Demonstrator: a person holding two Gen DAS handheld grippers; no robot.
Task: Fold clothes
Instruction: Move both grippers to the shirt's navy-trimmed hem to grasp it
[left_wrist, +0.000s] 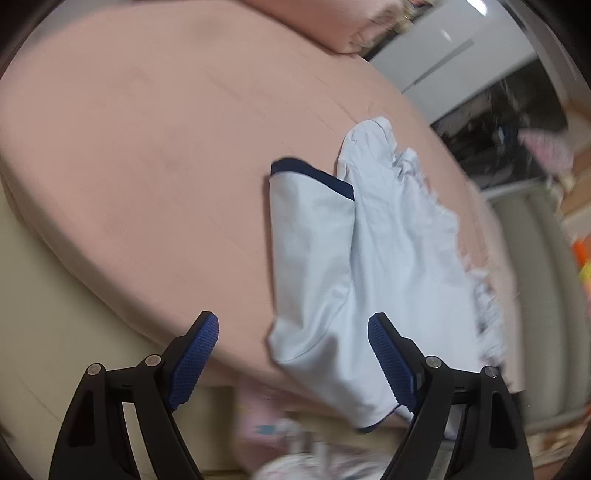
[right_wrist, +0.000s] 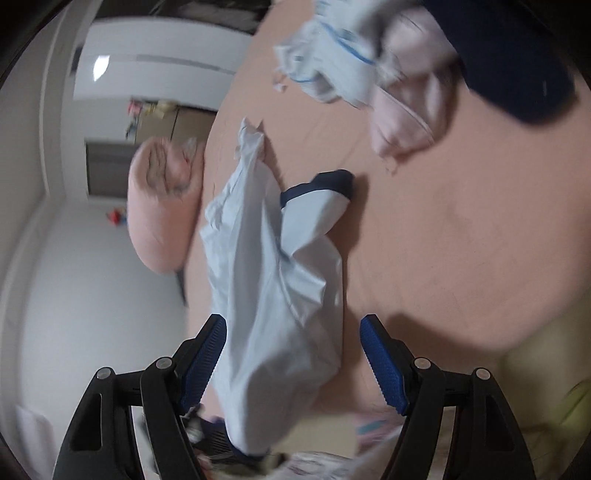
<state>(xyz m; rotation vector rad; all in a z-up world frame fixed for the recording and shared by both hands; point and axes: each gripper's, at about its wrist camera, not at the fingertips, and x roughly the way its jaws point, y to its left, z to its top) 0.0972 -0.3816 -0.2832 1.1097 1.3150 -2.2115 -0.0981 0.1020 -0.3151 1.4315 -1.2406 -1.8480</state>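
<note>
A pale blue-white garment with dark navy trim (left_wrist: 373, 266) lies on the pink bed sheet (left_wrist: 147, 147), draped over the near edge. It also shows in the right wrist view (right_wrist: 273, 288). My left gripper (left_wrist: 293, 350) is open above the garment's near left part; its right finger (left_wrist: 391, 365) overlaps the cloth. My right gripper (right_wrist: 293, 354) is open, with the garment's lower part between its blue pads (right_wrist: 205, 358), not pinched.
A pink pillow (right_wrist: 162, 206) lies at the bed's far side by a white wall. A pile of other clothes, white (right_wrist: 332, 55), pink (right_wrist: 406, 107) and navy (right_wrist: 509, 55), lies further along the bed. Beige bed base (left_wrist: 55, 332) shows below the sheet.
</note>
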